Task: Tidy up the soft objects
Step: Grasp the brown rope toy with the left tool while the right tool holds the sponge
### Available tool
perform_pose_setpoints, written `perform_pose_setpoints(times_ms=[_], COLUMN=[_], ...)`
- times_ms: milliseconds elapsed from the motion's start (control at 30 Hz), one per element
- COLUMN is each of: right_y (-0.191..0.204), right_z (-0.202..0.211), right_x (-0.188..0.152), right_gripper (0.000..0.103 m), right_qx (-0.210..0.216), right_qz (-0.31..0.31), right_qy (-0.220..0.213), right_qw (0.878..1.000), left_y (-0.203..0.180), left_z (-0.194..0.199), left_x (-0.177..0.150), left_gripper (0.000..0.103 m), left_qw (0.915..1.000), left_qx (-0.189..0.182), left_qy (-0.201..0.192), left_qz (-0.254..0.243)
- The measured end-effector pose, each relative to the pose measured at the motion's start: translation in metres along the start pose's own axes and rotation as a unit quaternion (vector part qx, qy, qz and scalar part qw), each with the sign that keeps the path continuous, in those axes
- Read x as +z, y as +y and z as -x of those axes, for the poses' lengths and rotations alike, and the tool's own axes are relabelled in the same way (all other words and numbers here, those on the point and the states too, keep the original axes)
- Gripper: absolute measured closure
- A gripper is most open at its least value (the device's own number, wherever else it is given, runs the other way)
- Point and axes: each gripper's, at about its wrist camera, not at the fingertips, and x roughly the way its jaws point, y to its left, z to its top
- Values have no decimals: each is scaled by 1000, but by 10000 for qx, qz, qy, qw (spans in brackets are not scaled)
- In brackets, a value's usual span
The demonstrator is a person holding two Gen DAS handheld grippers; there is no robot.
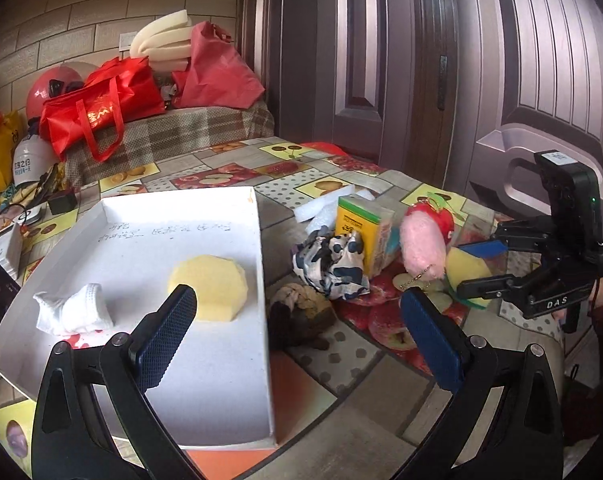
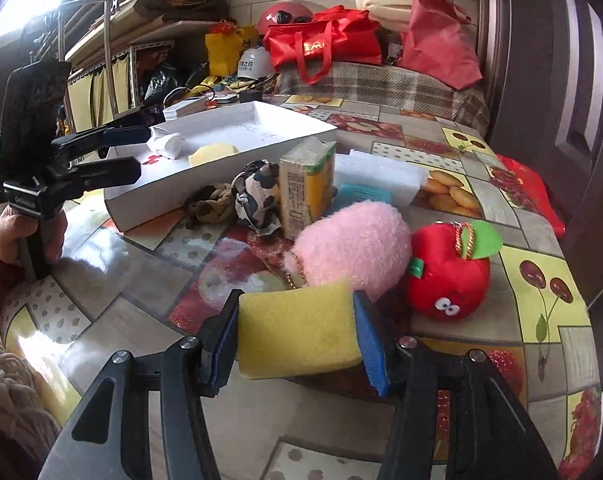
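A white tray (image 1: 229, 380) holds a yellow foam piece (image 1: 211, 286) and a white rolled sock (image 1: 75, 310). My left gripper (image 1: 297, 320) is open and empty, hovering over the tray's right edge. My right gripper (image 2: 297, 332) is shut on a yellow sponge (image 2: 297, 330), also seen in the left wrist view (image 1: 467, 270). On the table lie a pink plush (image 2: 353, 244), a red apple plush (image 2: 447, 272), a cow-print cloth (image 2: 257, 196), a brown scrunchie (image 2: 207, 204) and a yellow-green tissue pack (image 2: 305, 188).
White foam sheets (image 2: 381, 172) and a blue sponge (image 2: 361, 194) lie behind the tissue pack. Red bags (image 1: 101, 108), a helmet and foam sit on a bench behind the table. A dark door (image 1: 381, 60) stands to the right.
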Motion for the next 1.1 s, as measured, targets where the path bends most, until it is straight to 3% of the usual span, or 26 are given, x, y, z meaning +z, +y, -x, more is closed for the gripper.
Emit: perform_pose_setpoints(times_ms=[200,467,600,667,800,833,933,1100], right_y=[-28,-29,-31,-32,-33,-34,-35,-36], right_z=[9,12,12,13,13,13,13,14], right_x=[-8,-12,-13,-14,-13,-13,-13,-14], right_gripper=[49,49,49,49,49,49,49,49], right_qx=[167,319,337,338,397,424,489,522], right_qz=[-795,-835,-875,-892,-941,-957,-1004,-1045], right_qy=[-183,-234,-253,-259,-272,-269,-268,-285], right_qw=[9965,9957,9953,9951,9944,9941,9934,9927], left_y=[-50,-39,-50,-58,-72,-72,-70,-66], left_z=[-38,-79,-89,-84,-53,-44,-30,-59], left_x=[5,9,7,4,-2,-1,4,1], left_gripper=[0,0,1,1,1,0,0,1], left_qw=[9957,9903,9869,9861,9850,9873,9950,9886], left_qx=[-279,-160,-187,-266,-873,-873,-291,-303], left_qy=[759,1357,1603,1639,1479,1319,958,1474], left_qz=[-459,252,39,-24,134,165,22,0])
